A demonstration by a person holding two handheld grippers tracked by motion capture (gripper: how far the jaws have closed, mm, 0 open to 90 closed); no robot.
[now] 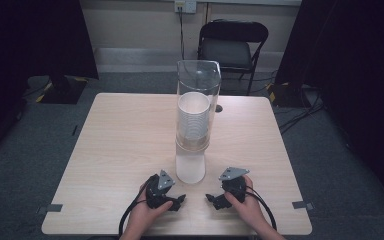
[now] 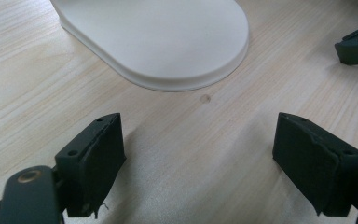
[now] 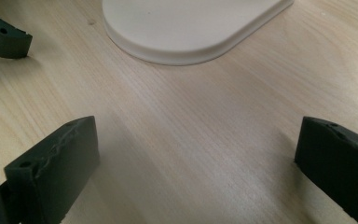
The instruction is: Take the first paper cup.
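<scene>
One dispenser (image 1: 197, 120), perhaps ten stacked cups (image 1: 193, 117); two grippers.

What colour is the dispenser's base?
The base is off-white, a plain cream plastic; the left gripper view shows it best.

- The white base (image 2: 158, 37) runs off the top edge in both gripper views, its far part cut away.
- The right gripper (image 1: 215, 200) is partly covered by the right hand (image 1: 247, 205).
- The stacked cups (image 1: 193, 120) are too small to count.
</scene>
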